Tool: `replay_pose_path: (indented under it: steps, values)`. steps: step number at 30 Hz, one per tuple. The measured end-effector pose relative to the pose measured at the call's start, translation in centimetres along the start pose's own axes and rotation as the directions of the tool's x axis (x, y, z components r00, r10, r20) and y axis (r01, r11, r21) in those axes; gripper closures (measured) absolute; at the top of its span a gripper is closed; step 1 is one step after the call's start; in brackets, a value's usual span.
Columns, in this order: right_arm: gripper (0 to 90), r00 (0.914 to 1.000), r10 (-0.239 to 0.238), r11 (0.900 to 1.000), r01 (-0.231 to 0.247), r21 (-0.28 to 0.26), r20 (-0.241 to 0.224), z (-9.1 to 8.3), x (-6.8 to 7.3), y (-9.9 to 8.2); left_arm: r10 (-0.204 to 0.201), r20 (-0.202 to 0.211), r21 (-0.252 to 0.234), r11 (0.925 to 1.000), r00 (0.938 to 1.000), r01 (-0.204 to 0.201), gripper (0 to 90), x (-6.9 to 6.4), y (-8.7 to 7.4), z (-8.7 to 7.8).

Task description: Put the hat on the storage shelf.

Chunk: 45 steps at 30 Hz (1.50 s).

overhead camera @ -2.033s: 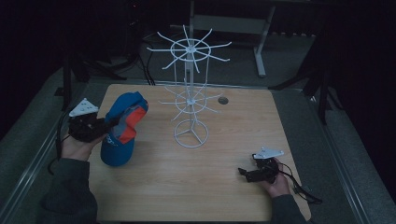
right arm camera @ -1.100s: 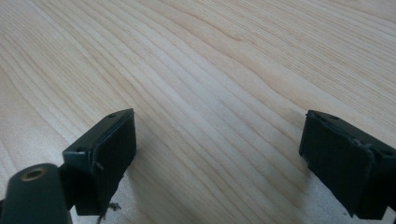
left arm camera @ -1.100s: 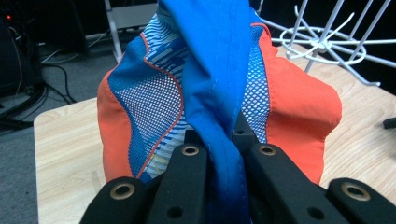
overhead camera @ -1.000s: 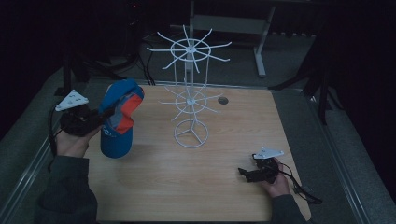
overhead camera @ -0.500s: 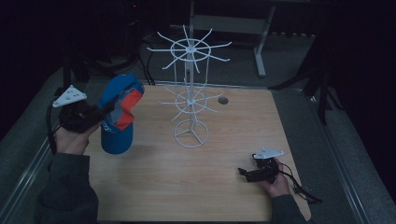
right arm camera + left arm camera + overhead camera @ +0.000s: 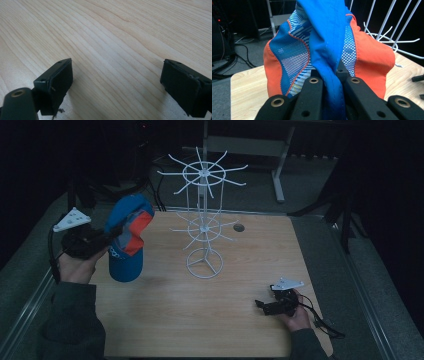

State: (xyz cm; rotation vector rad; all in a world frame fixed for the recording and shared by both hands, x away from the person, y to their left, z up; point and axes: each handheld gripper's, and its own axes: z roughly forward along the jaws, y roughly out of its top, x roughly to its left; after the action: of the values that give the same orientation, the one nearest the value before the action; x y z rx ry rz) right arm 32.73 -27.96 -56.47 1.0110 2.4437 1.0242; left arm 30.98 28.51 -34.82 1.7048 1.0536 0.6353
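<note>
White lettering on the cap (image 6: 126,237) seems unreadable; left gripper (image 6: 102,236) jaws pinch its brim, left of the rack (image 6: 202,227); right gripper (image 6: 264,305) jaws gape.

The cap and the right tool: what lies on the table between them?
In the high view, the white wire rack stands between the cap and the right tool; the table is bare otherwise.

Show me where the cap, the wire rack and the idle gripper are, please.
cap (image 6: 126,240): high view, on its blue and orange crown.
rack (image 6: 204,265): high view, on its round base ring.
right gripper (image 6: 265,306): high view, between its fingertips, resting on the table.
</note>
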Motion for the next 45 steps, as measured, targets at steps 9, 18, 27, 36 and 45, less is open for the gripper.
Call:
replay_pose_path:
  steps: [9,18,27,36,45]
  values:
    - [10.7,1.0,0.001,1.0,-0.001,0.0,0.0,0.0,0.0,0.0,-0.004,0.0,-0.011,0.9999,1.0,0.004,88.2,0.1,0.5,-0.1]
    - [10.7,1.0,0.0,1.0,0.0,0.0,0.0,0.0,0.0,0.0,0.0,0.013,-0.008,1.0,0.9999,0.0,88.1,0.1,0.9,-0.1]
    - [10.7,1.0,0.001,1.0,-0.001,0.0,0.0,0.0,0.0,0.0,0.007,0.016,-0.014,0.9999,0.9998,-0.006,88.1,0.0,1.4,-0.1]
    - [10.7,1.0,0.001,1.0,-0.001,0.0,0.0,0.0,0.0,0.0,0.002,0.019,-0.031,0.9995,0.9998,-0.002,88.1,-0.2,1.7,-0.2]
    - [10.7,1.0,0.0,1.0,0.0,-0.001,0.0,0.0,0.0,0.0,0.001,0.018,-0.049,0.9988,0.9998,0.0,88.1,-0.3,2.2,-0.3]
